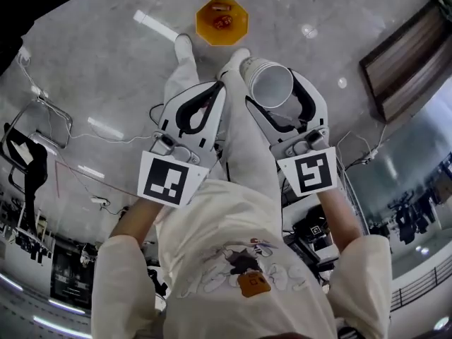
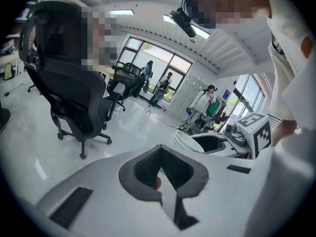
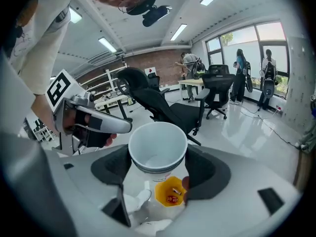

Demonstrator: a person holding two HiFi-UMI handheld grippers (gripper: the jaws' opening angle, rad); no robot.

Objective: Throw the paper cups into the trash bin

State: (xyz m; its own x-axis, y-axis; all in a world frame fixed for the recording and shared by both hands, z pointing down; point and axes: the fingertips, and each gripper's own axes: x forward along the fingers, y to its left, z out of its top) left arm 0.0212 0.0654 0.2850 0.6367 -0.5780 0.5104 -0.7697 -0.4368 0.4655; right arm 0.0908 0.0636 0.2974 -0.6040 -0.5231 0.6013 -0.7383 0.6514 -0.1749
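My right gripper (image 1: pixel 274 90) is shut on a white paper cup (image 1: pixel 271 83), held with its open mouth toward me; a doubled rim suggests another cup nested in it. In the right gripper view the cup (image 3: pixel 158 149) sits between the two jaws of that gripper (image 3: pixel 159 177). Straight below it, through the gap, shows the orange octagonal trash bin (image 3: pixel 169 191) with bits of litter inside. In the head view the bin (image 1: pixel 222 22) stands on the floor just beyond my feet. My left gripper (image 1: pixel 217 92) hangs beside the cup, shut on nothing (image 2: pixel 163 181).
White shoes (image 1: pixel 183 46) stand close to the bin on the glossy grey floor (image 1: pixel 106 69). Cables (image 1: pixel 85 136) trail at the left. A black office chair (image 2: pixel 69 83) stands left of me, more chairs (image 3: pixel 163 105) and desks behind. People stand far off by the windows.
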